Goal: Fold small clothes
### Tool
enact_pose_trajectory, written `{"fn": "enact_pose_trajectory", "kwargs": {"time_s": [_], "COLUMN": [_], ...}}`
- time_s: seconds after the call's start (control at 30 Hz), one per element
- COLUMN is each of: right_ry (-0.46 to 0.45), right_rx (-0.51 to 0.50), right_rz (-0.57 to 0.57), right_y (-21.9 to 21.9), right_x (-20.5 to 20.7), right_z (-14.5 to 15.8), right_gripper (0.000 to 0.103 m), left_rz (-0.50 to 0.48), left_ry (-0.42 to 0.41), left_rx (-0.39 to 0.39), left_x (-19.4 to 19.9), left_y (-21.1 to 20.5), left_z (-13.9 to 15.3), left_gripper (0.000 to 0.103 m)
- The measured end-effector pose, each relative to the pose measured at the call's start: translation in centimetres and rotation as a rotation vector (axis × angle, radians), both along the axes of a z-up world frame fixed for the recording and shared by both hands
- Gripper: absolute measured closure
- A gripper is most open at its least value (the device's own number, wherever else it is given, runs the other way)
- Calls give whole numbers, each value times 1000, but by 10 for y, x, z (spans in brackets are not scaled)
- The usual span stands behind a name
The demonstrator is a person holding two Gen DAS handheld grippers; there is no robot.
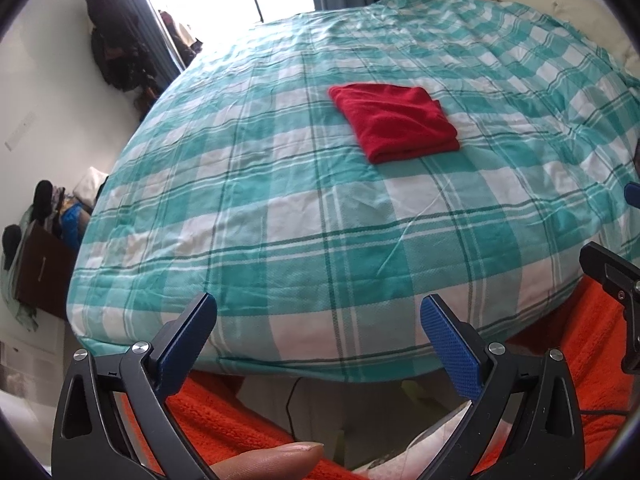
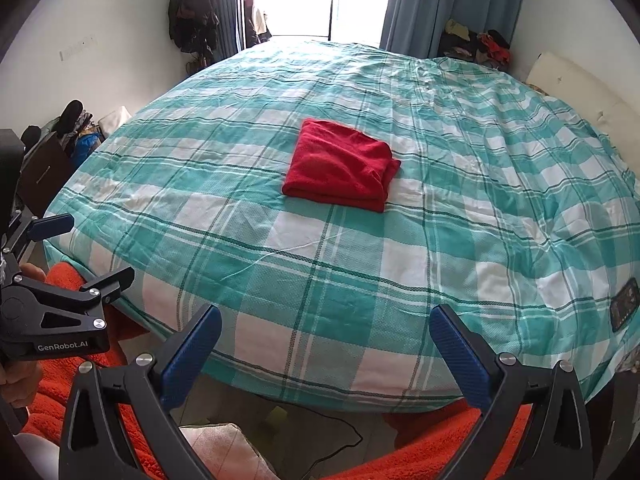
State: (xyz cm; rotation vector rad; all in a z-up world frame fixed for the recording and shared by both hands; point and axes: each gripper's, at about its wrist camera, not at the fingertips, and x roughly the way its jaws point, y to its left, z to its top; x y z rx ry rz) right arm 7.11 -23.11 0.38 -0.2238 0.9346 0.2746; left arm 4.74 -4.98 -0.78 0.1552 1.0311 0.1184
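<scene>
Both claws, left (image 1: pixel 318 316) and right (image 2: pixel 326 326), wide open, empty, held back at near bed (image 1: pixel 280 208) edge; red cloth (image 2: pixel 340 166) folded square mid-bed, apparently finished.

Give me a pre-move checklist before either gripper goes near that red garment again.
1. Red garment folded into a compact rectangle: ok.
2. Garment lying flat on the checked bedsheet: ok.
3. Left gripper open and empty: ok.
4. Right gripper open and empty: ok.
5. Both grippers clear of the garment, back at the bed's near edge: ok.
6. More clothes waiting to fold: cannot tell.
</scene>
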Motion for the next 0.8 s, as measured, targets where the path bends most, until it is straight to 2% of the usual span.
{"fn": "enact_pose_trajectory", "kwargs": {"time_s": [0.8], "right_ry": [-11], "right_rx": [9], "right_rz": [-13], "right_y": [-1], "right_x": [2], "right_z": [2], "right_gripper": [1], "left_rz": [-5], "left_ry": [-5], "left_rx": [-9], "left_x": [2], "left_y": [-3], "left_z": [1], "left_gripper": [1]}}
